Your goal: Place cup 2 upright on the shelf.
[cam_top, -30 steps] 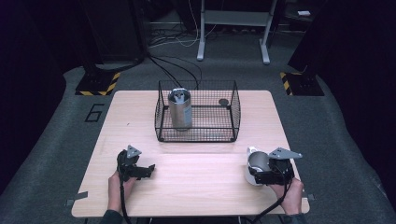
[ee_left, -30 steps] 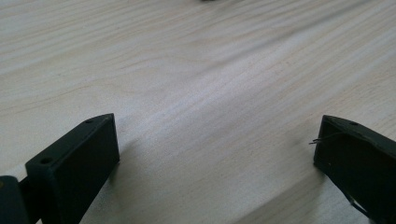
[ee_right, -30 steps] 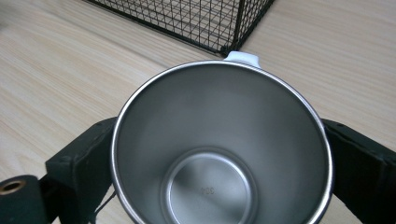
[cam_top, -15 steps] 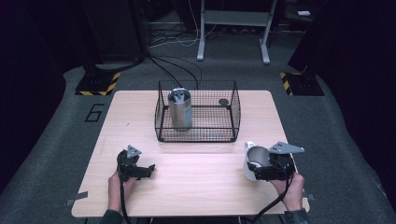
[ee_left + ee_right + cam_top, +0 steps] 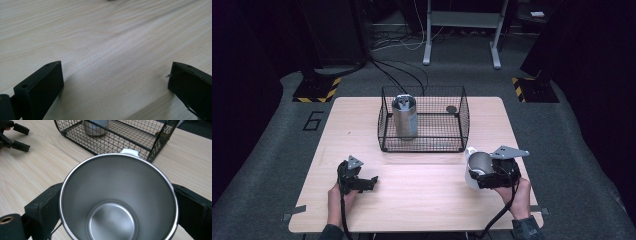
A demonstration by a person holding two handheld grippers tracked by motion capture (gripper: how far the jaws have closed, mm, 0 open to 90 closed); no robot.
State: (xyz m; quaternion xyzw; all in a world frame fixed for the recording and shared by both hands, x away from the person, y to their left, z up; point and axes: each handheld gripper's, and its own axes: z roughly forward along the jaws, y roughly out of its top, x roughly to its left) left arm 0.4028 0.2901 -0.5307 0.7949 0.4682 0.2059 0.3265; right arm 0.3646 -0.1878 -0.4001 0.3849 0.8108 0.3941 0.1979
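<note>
Right gripper (image 5: 486, 176) clamps the steel cup (image 5: 477, 165), carry step, just off the basket's (image 5: 422, 145) near right corner. Next: lift over its rim. Left gripper (image 5: 362, 182) gapes wide, empty.

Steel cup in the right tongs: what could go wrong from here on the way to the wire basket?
1. The right tongs grip the steel cup on its smooth, tapering wall, so it may slip.
2. The wire basket stands close ahead; the cup's white handle points at the mesh and could catch on it.
3. A tall canister stands inside the basket; the cup might knock it over.
</note>
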